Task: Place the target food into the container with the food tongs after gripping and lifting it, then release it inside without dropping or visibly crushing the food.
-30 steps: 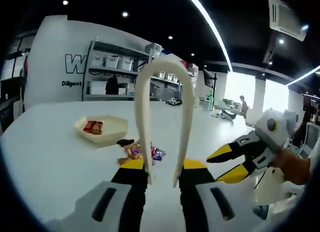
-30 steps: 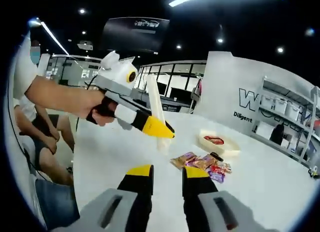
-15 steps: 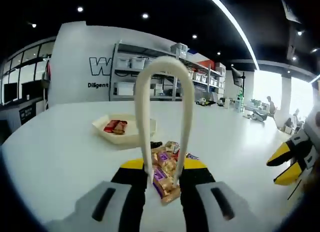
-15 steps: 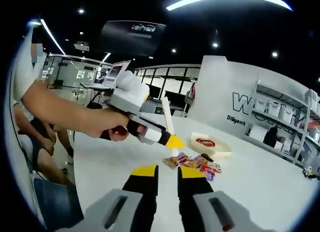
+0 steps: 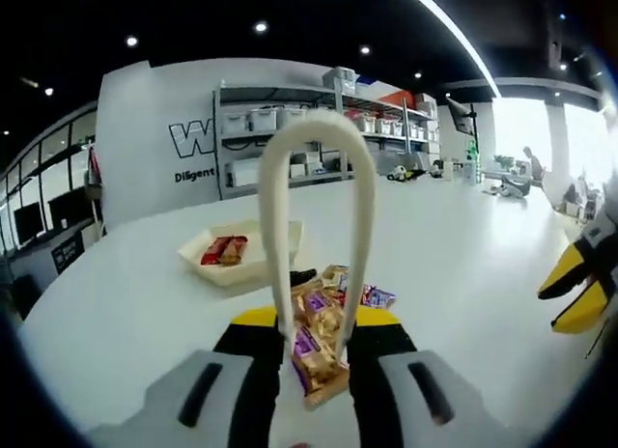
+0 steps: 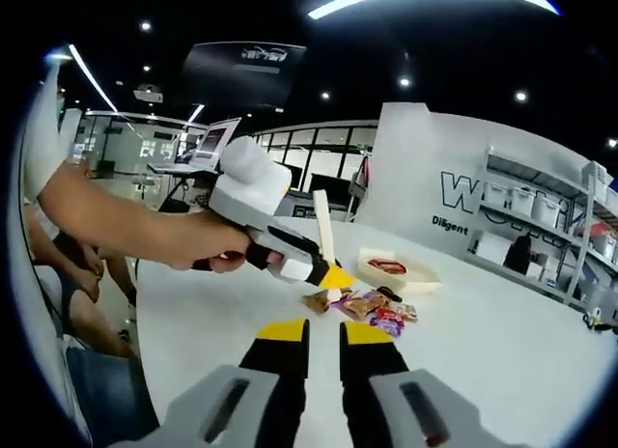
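Note:
My left gripper (image 5: 317, 318) is shut on white U-shaped food tongs (image 5: 314, 139), whose two tips straddle a brown-and-purple snack packet (image 5: 314, 361). I cannot tell whether that packet is off the table. More wrapped snacks (image 5: 352, 289) lie in a pile just beyond. The cream tray (image 5: 237, 276) sits behind them on the left and holds a red snack (image 5: 224, 250). In the right gripper view, a hand holds the left gripper (image 6: 323, 274) and tongs (image 6: 325, 231) over the snack pile (image 6: 372, 308), short of the tray (image 6: 420, 284). My right gripper (image 6: 323, 330) is open and holds nothing; it also shows at the left gripper view's edge (image 5: 576, 294).
Everything rests on a broad white table (image 5: 116, 313). Shelves with bins (image 5: 290, 144) stand along the far wall. A person's arm (image 6: 126, 221) reaches in from the left of the right gripper view, with seated legs (image 6: 72, 274) beside the table's edge.
The left gripper has brought the tongs forward over the snack pile, and a brown-and-purple packet now sits between the tips. The right gripper's jaws stand closer together than before.

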`<state>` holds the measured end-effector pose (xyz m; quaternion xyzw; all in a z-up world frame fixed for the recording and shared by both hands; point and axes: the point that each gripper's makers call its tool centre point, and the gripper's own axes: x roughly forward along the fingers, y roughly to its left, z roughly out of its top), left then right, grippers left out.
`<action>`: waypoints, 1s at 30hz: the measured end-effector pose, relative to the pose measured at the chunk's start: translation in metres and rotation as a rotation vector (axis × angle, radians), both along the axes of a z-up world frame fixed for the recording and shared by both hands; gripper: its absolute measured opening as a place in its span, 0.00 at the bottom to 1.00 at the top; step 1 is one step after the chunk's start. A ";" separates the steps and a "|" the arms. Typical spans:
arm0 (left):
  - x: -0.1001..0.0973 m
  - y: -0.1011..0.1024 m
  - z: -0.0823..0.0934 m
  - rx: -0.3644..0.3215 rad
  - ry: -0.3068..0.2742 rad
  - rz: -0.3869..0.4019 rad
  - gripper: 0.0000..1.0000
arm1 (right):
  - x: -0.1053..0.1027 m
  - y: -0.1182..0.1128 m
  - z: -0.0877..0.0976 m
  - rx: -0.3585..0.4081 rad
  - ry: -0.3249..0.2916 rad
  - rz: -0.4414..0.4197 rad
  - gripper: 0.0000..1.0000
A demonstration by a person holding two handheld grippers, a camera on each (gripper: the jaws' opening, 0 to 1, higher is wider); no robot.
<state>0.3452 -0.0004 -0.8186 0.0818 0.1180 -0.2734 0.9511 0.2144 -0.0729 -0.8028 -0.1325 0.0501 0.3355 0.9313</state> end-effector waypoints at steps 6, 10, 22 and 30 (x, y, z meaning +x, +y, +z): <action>-0.002 0.020 -0.001 0.066 -0.010 -0.042 0.25 | 0.000 0.007 0.001 0.004 -0.001 0.013 0.04; -0.003 0.019 0.005 0.062 -0.031 -0.089 0.25 | 0.001 0.015 -0.003 0.004 0.004 0.027 0.04; 0.021 0.017 0.001 -0.052 0.073 0.016 0.26 | -0.008 0.024 -0.008 0.009 0.024 0.045 0.04; 0.020 0.014 0.001 -0.055 0.061 0.022 0.26 | -0.008 0.022 -0.007 -0.002 0.017 0.043 0.03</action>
